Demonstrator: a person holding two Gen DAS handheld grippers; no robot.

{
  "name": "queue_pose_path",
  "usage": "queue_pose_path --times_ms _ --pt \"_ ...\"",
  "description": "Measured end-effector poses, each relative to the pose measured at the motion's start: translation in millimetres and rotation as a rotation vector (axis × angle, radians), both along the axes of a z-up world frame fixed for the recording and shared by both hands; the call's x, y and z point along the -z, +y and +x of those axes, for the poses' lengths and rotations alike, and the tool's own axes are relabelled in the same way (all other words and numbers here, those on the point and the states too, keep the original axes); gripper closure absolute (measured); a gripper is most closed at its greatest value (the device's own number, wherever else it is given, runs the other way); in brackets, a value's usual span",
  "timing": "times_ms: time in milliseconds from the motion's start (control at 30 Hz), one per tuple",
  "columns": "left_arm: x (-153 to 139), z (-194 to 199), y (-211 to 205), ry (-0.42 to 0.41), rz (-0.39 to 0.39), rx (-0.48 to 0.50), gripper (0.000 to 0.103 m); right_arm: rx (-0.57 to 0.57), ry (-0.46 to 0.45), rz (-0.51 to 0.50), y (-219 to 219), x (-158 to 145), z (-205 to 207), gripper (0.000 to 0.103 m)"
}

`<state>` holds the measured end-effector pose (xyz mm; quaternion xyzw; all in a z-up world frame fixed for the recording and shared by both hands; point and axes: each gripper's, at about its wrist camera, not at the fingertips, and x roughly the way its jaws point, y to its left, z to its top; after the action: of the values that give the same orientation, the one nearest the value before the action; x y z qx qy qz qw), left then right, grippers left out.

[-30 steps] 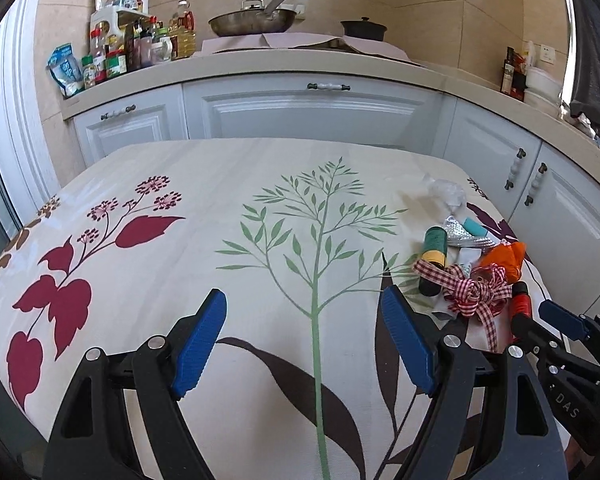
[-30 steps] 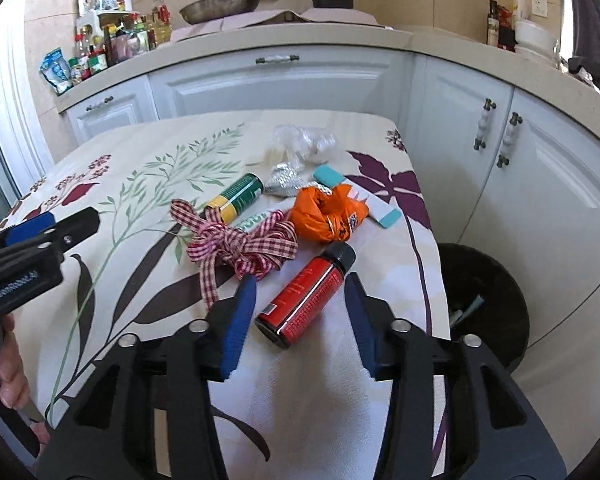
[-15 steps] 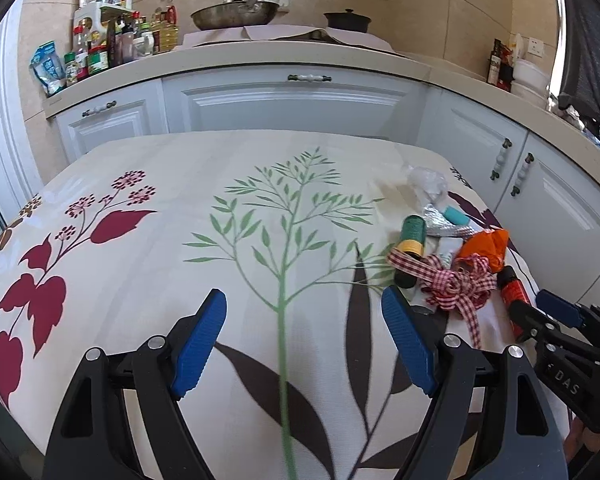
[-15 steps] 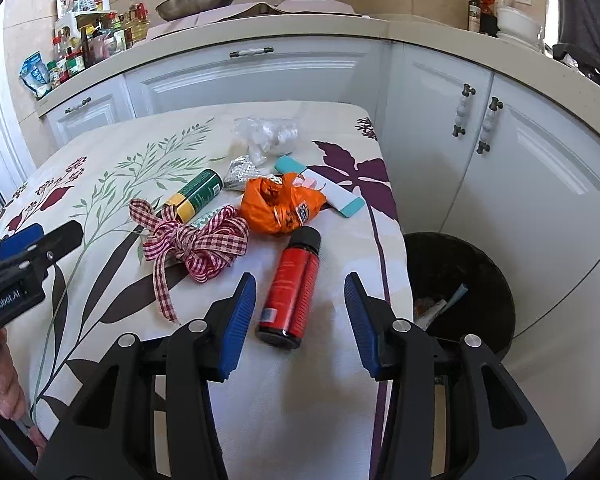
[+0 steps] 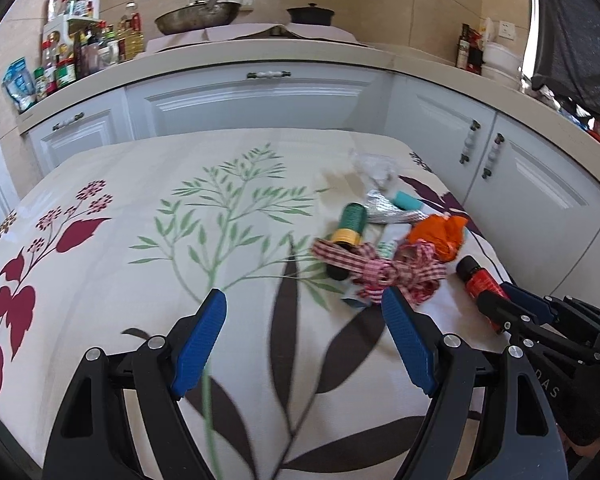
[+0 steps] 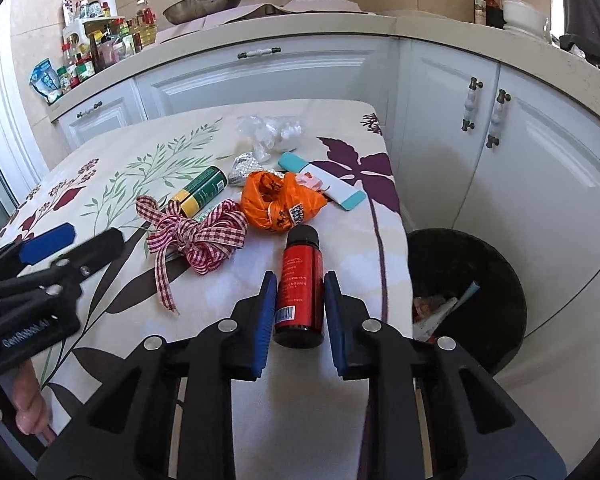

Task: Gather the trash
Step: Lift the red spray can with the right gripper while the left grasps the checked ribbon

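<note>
A red bottle (image 6: 300,280) with a black cap lies on the tablecloth between the blue pads of my right gripper (image 6: 298,300), whose jaws have closed in on its sides. It also shows in the left wrist view (image 5: 480,280). Beyond it lie an orange bag (image 6: 278,202), a red checked ribbon bow (image 6: 196,232), a green and yellow can (image 6: 202,190), a foil wrapper (image 6: 244,166), a teal-ended packet (image 6: 324,184) and clear plastic (image 6: 268,132). My left gripper (image 5: 304,328) is open and empty over the cloth, left of the bow (image 5: 384,272).
A black trash bin (image 6: 468,296) with some waste stands on the floor right of the table, by white cabinets (image 6: 500,148). The table edge (image 6: 400,240) runs just right of the bottle. The counter behind carries a pan (image 6: 204,4) and jars.
My right gripper has closed in around the red bottle, which now lies straight between the pads. My left gripper has shifted right, toward the trash pile, still open.
</note>
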<state>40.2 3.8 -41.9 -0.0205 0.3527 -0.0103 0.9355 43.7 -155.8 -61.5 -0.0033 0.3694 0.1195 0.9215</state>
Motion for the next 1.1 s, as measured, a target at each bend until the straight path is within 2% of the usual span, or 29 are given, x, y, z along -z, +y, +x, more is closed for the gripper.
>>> queue_pose_path --times_ms 233,633,967,1000,1100 --pt "5 7 -25 0.021 0.026 0.036 0.026 0.01 -0.023 0.028 -18 -4 -4 0.08" --pt "8 25 -51 0.034 0.061 0.037 0.022 0.047 -0.041 0.065 -47 -4 -1 0.08" --pt "14 37 -58 0.109 0.051 0.05 0.022 0.051 -0.039 0.078 -59 0 6 0.08" --pt "15 37 -57 0.113 0.044 0.049 0.023 0.052 -0.036 0.079 -59 1 7 0.08" --pt "17 40 -56 0.129 0.036 0.053 0.039 0.054 -0.032 0.081 -61 3 8 0.08"
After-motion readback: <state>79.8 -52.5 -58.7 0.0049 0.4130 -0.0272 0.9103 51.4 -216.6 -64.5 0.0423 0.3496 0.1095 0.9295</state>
